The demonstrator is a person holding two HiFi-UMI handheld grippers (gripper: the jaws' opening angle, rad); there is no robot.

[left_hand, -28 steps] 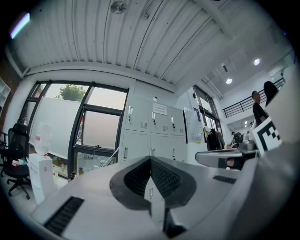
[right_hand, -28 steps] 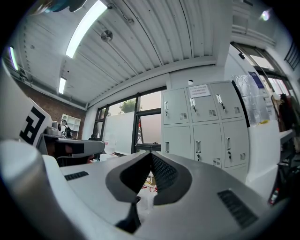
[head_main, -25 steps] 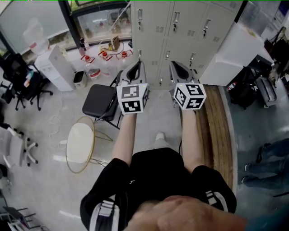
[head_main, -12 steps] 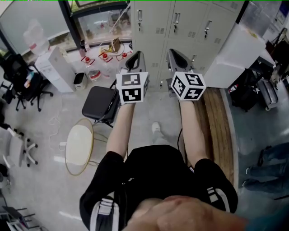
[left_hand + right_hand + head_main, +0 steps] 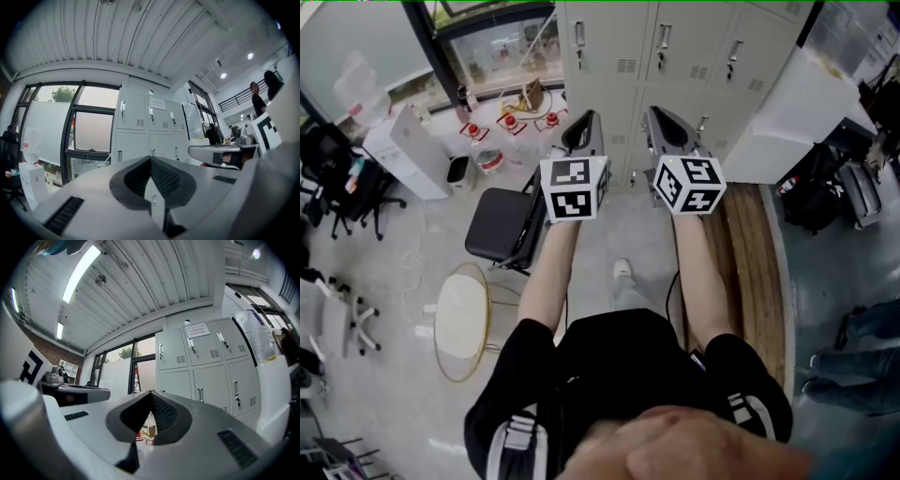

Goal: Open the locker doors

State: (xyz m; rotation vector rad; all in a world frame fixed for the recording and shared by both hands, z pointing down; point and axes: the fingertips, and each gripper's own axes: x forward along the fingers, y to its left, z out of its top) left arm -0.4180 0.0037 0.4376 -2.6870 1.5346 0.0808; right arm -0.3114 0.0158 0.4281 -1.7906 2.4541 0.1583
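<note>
The grey lockers [image 5: 661,56] stand ahead in two rows, every door closed, each with a small handle. My left gripper [image 5: 589,117] and right gripper [image 5: 655,112] are held side by side in front of the lower row, some way short of the doors. Both point level at the lockers. In the left gripper view the lockers [image 5: 150,126] stand beyond the left gripper [image 5: 150,160], jaws shut and empty. In the right gripper view the lockers [image 5: 206,364] lie to the right of the right gripper [image 5: 151,394], likewise shut with nothing in it.
A black folding chair [image 5: 501,225] and a round white side table [image 5: 459,314] stand to the left. A wooden bench [image 5: 752,267] runs along the right, beside a white cabinet [image 5: 787,112]. Red items [image 5: 511,120] lie on the floor by the window. A person's legs [image 5: 862,352] show at far right.
Both grippers have moved forward toward the lockers, together with the person carrying them. Their jaws have stayed shut.
</note>
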